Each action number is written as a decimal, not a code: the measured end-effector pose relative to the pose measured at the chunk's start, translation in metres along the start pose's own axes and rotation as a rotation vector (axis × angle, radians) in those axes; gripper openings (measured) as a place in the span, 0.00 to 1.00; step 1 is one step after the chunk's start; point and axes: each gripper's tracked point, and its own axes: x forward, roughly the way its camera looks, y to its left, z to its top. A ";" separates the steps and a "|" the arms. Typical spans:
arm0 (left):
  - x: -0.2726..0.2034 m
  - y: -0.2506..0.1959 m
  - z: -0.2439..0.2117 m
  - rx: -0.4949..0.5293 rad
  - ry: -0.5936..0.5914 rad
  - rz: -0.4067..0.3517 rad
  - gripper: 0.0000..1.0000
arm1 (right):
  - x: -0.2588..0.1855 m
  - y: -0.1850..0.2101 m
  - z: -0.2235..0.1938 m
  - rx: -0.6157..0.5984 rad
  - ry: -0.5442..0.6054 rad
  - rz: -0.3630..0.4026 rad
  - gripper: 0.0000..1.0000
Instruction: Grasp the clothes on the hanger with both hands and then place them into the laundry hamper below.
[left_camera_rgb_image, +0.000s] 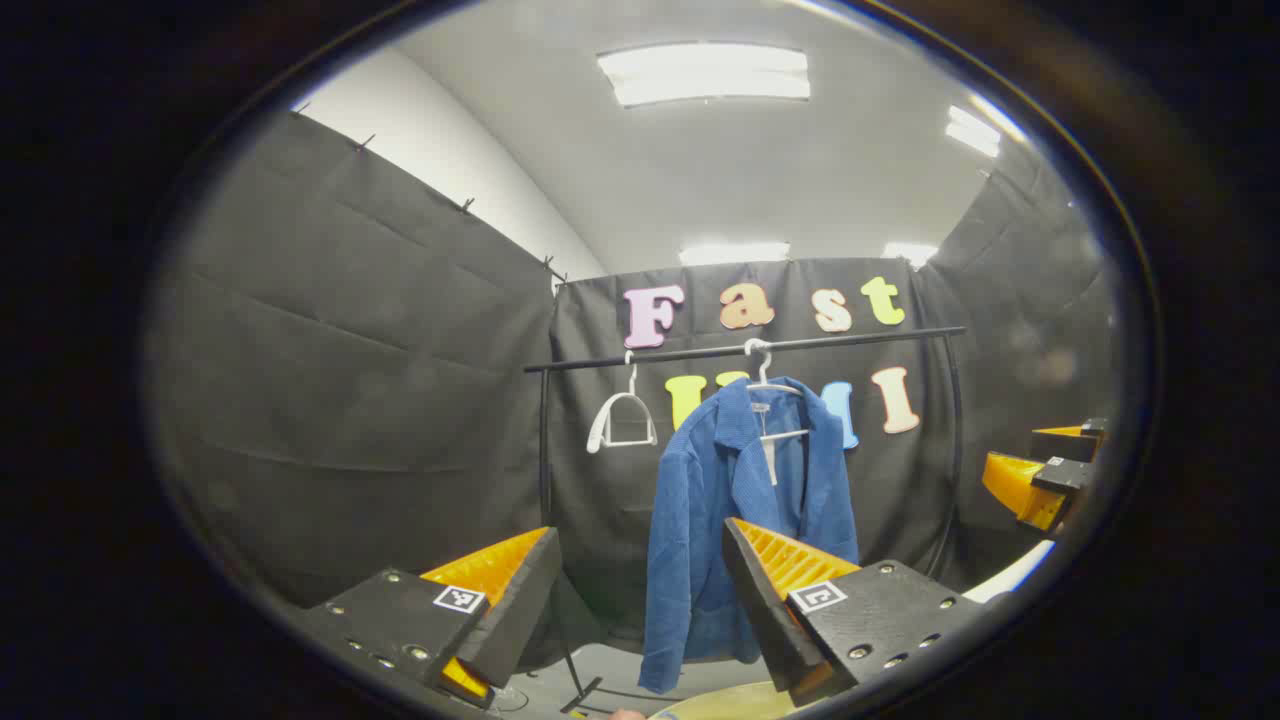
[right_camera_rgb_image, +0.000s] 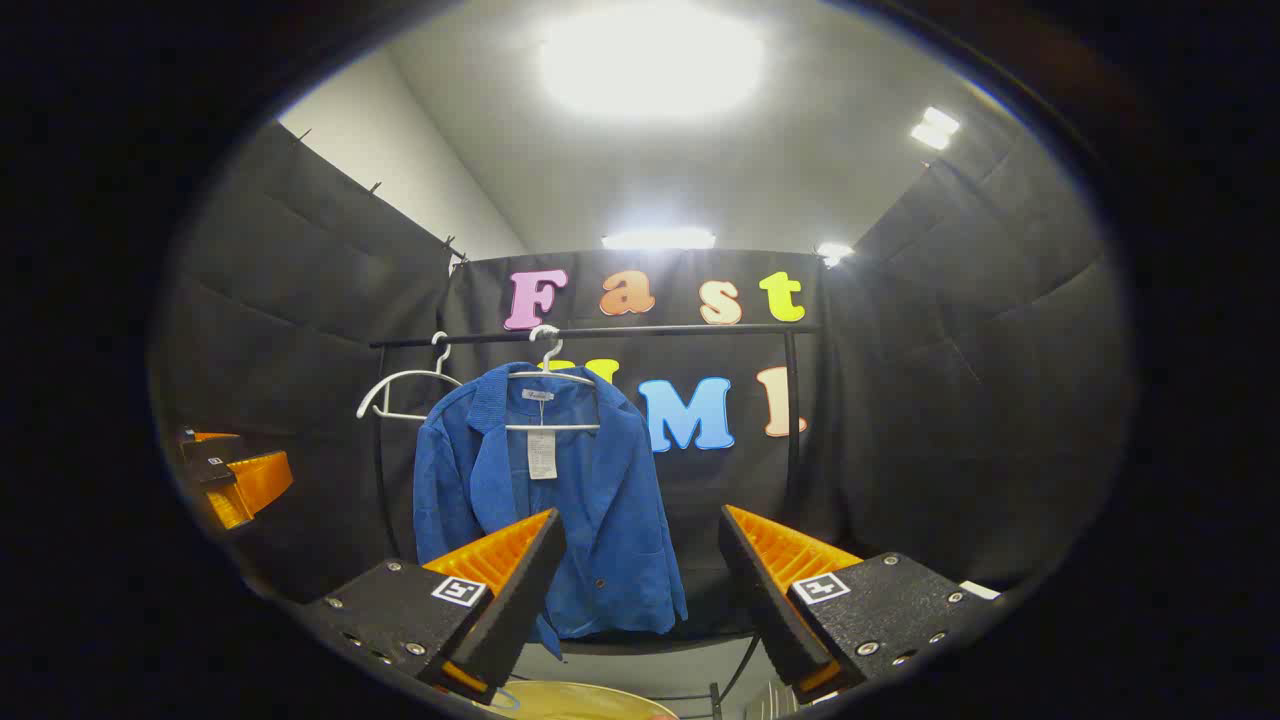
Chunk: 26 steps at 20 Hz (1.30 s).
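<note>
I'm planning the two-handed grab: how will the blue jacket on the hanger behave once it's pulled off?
The blue jacket is probably floppy: its sleeves and front hang slack from the hanger. It looks light for its size, since the thin hanger holds it level. The hanger may swing or lift off the rail, as only a hook holds it there.

A staged recording booth: black cloth walls (right_camera_rgb_image: 950, 330), ceiling light panels (left_camera_rgb_image: 704, 73), one clothes rail (right_camera_rgb_image: 600, 332).
</note>
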 end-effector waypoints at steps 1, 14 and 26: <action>0.000 -0.001 0.001 0.000 -0.001 -0.003 0.92 | 0.000 -0.001 -0.001 -0.002 0.000 -0.002 0.95; 0.005 -0.013 -0.001 0.012 0.011 -0.026 0.92 | -0.001 -0.012 -0.010 0.032 0.022 -0.020 0.95; 0.039 -0.028 0.018 0.027 -0.001 -0.033 0.93 | 0.036 -0.023 0.021 0.027 -0.018 -0.003 0.95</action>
